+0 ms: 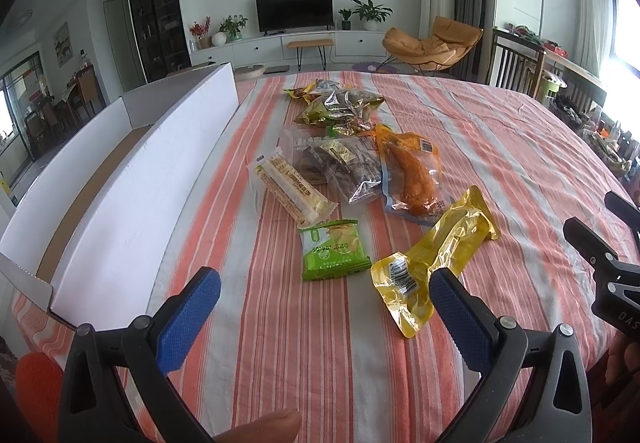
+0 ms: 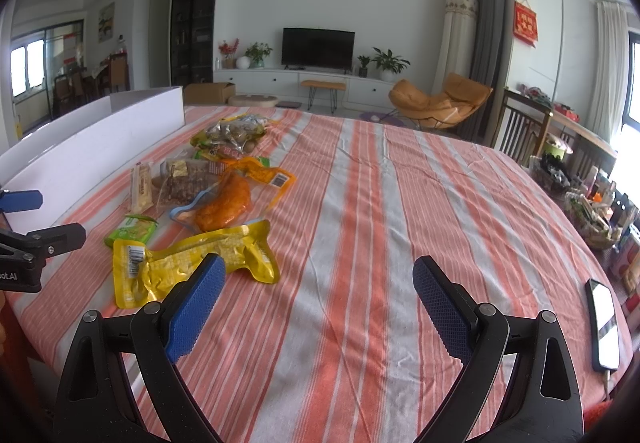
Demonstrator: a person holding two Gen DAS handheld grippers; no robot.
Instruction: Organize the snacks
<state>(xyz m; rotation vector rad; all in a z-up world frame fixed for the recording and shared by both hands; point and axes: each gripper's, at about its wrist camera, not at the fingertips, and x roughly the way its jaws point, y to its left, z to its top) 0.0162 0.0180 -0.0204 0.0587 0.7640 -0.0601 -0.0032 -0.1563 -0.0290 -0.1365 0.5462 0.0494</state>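
Both my left gripper [image 1: 324, 307] and right gripper [image 2: 320, 291] hang spread wide and empty over the table [image 2: 400, 203]. The yellow packet [image 1: 432, 255] lies nearest: light, crinkly, probably slippery, so I'd pinch its flat sealed edge.

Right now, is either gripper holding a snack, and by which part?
Nothing is held. The left gripper and right gripper are both open, empty above the striped tablecloth.
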